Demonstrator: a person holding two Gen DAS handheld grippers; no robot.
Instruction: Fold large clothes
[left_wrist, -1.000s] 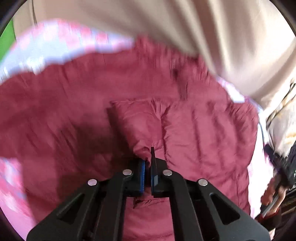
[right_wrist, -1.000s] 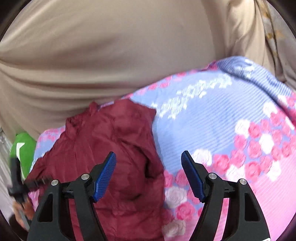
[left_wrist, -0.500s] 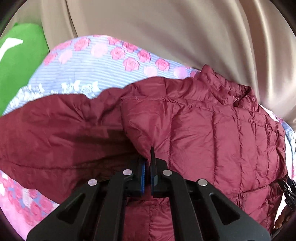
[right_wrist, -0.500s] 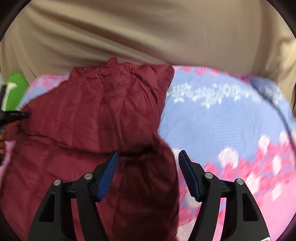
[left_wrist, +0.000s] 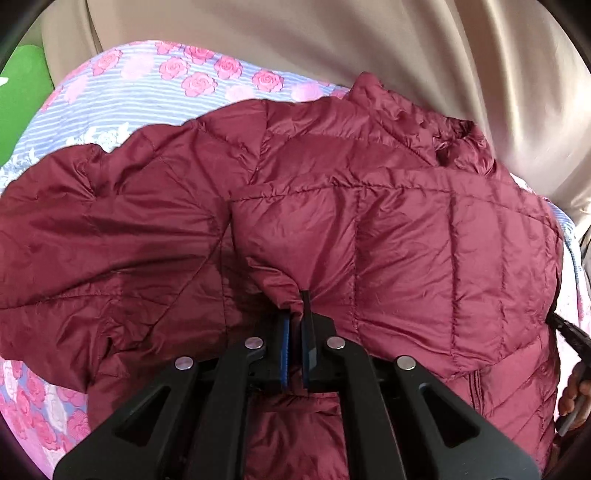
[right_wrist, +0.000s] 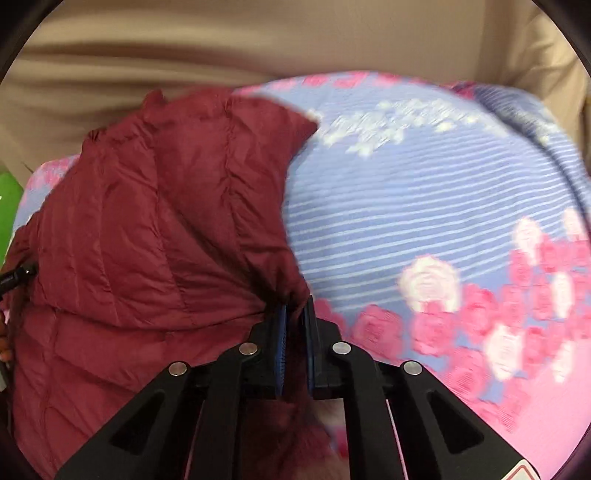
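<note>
A maroon quilted puffer jacket (left_wrist: 369, 240) lies spread on a floral bedsheet (left_wrist: 147, 92). My left gripper (left_wrist: 295, 317) is shut on a bunched fold of the jacket, which it holds over the jacket's body. In the right wrist view the jacket (right_wrist: 166, 221) fills the left half. My right gripper (right_wrist: 295, 314) is closing its jaws on the jacket's right edge, and the maroon cloth is pinched between the blue pads. Part of the right gripper (left_wrist: 569, 332) and the hand (left_wrist: 576, 391) holding it show at the right edge of the left wrist view.
The blue-striped, pink-rose bedsheet (right_wrist: 406, 203) stretches bare to the right of the jacket. A beige curtain (left_wrist: 332, 37) hangs along the far side. A green object (left_wrist: 18, 92) sits at the far left edge.
My right gripper's jaws have gone from wide open to nearly together on the jacket's edge. Both grippers have sunk closer to the jacket. The left keeps its grip on the fold.
</note>
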